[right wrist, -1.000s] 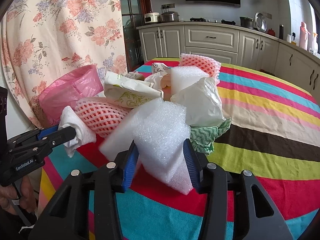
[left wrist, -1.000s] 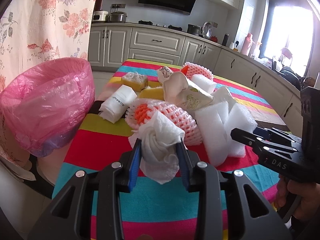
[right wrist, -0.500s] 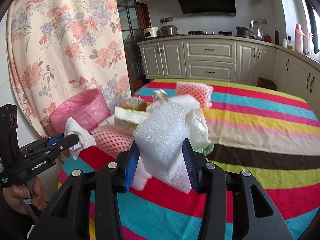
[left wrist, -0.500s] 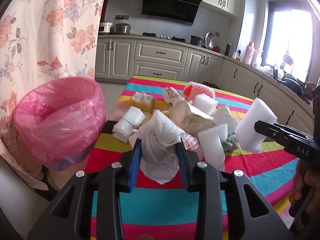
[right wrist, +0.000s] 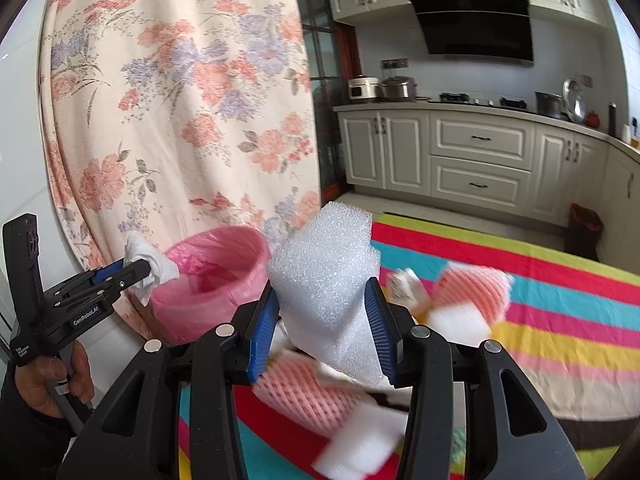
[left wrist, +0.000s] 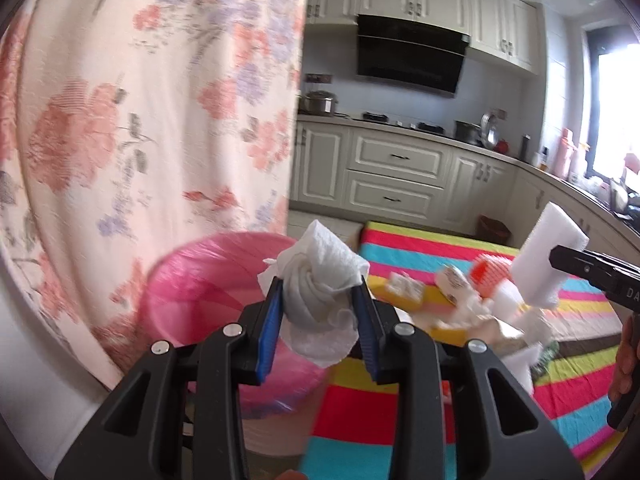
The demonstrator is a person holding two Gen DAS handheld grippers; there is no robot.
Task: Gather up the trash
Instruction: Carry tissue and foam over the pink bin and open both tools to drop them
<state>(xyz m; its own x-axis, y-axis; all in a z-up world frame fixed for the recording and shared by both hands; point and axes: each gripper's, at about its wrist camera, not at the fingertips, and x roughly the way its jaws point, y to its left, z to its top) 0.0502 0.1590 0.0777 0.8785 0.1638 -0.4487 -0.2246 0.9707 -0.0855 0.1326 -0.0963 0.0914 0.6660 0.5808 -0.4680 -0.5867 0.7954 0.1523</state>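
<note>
Two pieces in hand. Left gripper (left wrist: 318,312) pinches crumpled paper towel (left wrist: 320,300) near pink-lined bin (left wrist: 192,280): soft, weightless, grip mid-wad. Right gripper (right wrist: 326,320) clamps white foam sheet (right wrist: 328,284) above striped table (right wrist: 560,320): light, springy, crushable.

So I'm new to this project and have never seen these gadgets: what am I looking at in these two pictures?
No robot here: a person holds a black clamp tool in each hand, and each picture comes from a camera on one tool, looking along its fingers. The left tool pinches a crumpled white paper towel; the right tool pinches a white foam block. Both hang near a pink-bagged bin beside a table with a striped cloth, where orange foam netting and more scraps lie.
</note>
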